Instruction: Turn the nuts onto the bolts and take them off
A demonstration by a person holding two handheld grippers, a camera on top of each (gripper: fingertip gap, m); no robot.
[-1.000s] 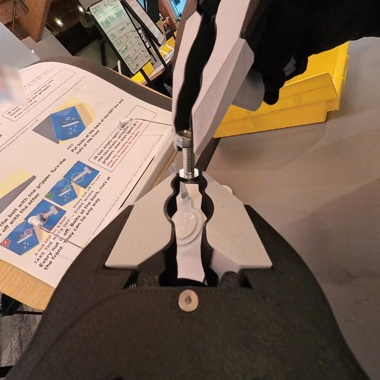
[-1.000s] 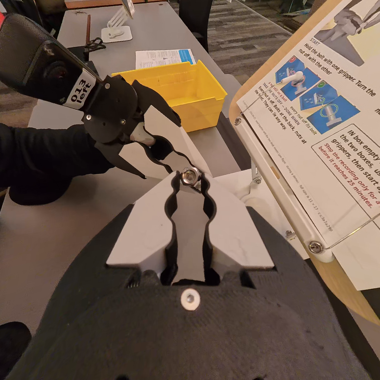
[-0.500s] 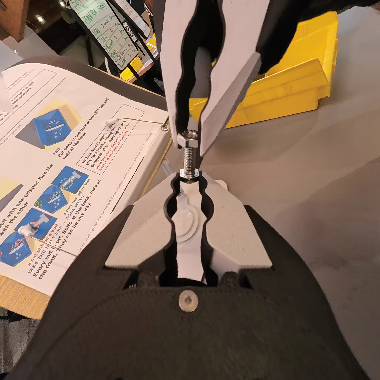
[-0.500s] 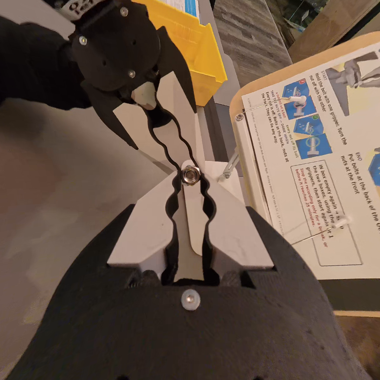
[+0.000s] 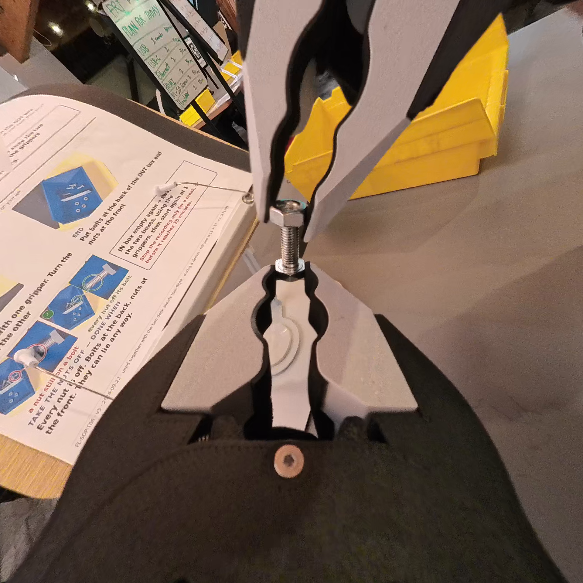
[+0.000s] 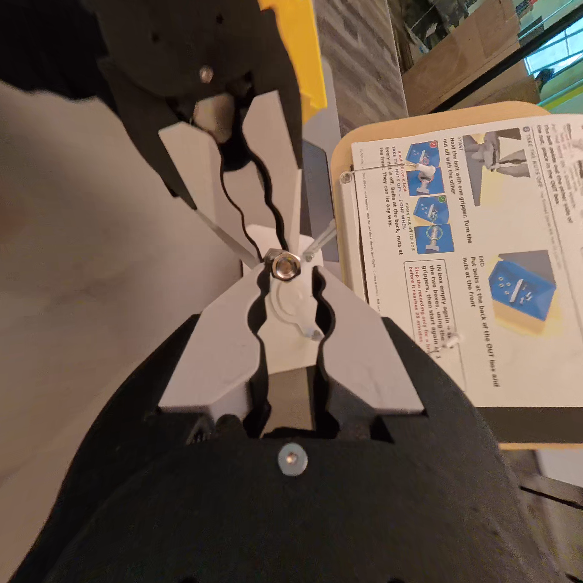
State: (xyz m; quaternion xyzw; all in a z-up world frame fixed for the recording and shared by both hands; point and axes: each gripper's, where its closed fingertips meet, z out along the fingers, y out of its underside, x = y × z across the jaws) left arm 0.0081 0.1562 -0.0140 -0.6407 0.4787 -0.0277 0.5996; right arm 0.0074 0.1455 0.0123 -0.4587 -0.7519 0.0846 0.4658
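The bolt (image 5: pixel 289 243) runs straight between the two grippers: left gripper (image 5: pixel 289 273) jaws clamped on the nut (image 5: pixel 289 266), right gripper (image 6: pixel 285 271) jaws slightly apart around the bolt's head.

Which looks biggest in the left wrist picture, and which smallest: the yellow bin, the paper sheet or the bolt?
1. Paper sheet: fills the most picture, but it sits nearer the camera, so its lead over the bin is unsure.
2. Yellow bin.
3. Bolt: clearly smallest.
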